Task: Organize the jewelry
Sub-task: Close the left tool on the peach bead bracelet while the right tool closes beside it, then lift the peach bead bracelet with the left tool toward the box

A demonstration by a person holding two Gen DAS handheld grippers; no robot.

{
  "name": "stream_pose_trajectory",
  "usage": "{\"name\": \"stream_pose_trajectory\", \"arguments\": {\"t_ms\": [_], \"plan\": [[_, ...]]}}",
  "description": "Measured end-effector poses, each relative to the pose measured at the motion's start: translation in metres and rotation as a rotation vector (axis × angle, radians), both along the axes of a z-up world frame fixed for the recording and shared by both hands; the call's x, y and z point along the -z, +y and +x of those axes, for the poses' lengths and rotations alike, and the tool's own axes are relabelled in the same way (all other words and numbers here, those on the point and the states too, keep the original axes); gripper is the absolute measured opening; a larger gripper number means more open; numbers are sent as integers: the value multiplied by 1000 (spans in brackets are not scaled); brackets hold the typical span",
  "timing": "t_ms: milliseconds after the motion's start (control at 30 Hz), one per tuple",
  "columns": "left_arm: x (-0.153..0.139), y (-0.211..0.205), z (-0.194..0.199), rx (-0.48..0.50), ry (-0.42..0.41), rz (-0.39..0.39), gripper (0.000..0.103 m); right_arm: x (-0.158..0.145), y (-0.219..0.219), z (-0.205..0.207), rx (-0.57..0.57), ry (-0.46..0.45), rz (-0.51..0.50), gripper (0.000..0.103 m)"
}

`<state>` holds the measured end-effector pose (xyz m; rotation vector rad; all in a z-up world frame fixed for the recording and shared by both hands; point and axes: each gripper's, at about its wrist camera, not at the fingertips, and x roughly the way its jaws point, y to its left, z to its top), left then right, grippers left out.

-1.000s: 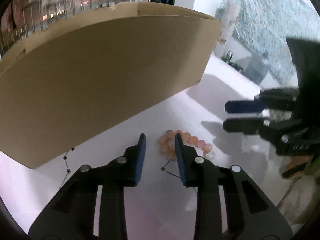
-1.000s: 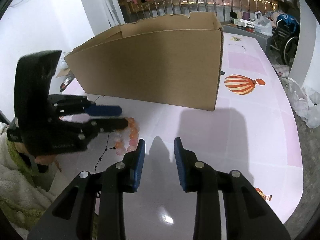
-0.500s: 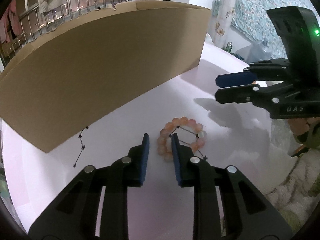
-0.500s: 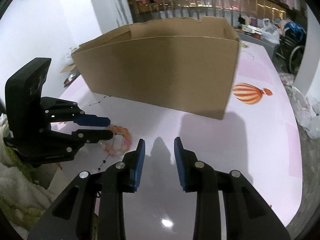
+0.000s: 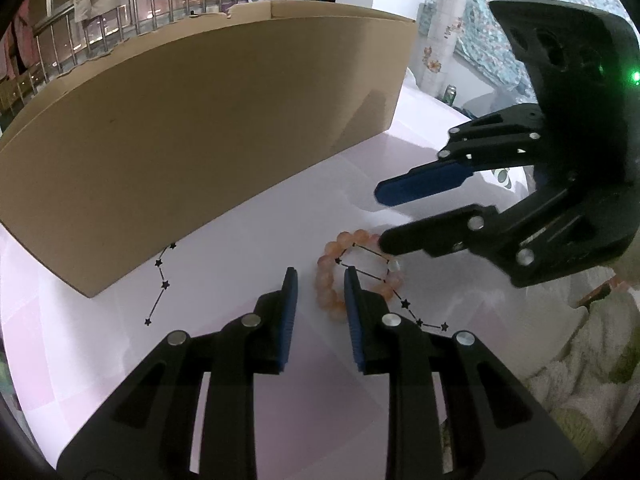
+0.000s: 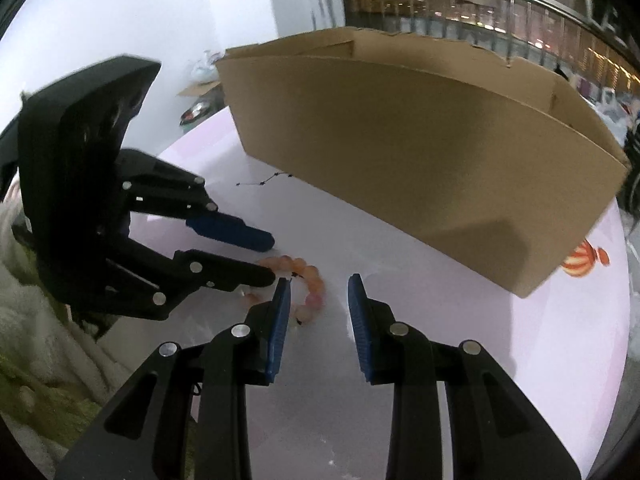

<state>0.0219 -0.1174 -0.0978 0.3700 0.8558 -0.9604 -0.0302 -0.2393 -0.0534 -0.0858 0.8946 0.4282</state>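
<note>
On the pale pink table [image 5: 248, 240] a cardboard box [image 5: 208, 128], interior hidden; both hand-held grippers released beside a bead bracelet [image 5: 332, 276]

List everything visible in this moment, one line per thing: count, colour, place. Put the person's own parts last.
bead bracelet: one, pink-orange, flat on the table between both grippers.
cardboard box: one, brown, open-topped, behind the bracelet.
table: one, pale pink with printed black star lines and an orange striped balloon.
can: one, green, far edge, small.
left gripper: one, black with blue fingers, open over the bracelet.
right gripper: one, same colours, open beside it.
sleeve: pale, fuzzy, behind the left gripper.
</note>
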Motion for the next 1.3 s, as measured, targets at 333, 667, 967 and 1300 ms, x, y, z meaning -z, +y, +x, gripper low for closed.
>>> {"name": "stream_pose_trajectory", "arguments": {"t_ms": [333,667,967,1300], "plan": [[3,-4,-2,3,-15,5,22,8,9,10,-52,35,-41,22],[2,-3,-5,-11,-23,3,21,5,7,7,-67,37,-69,12],[-1,0,-4,-2,-24,-7,12,4,5,4,-31,39,-54,11],[0,2,-1,-1,-5,-38,10,6,1,0,23,36,-6,11]]}}
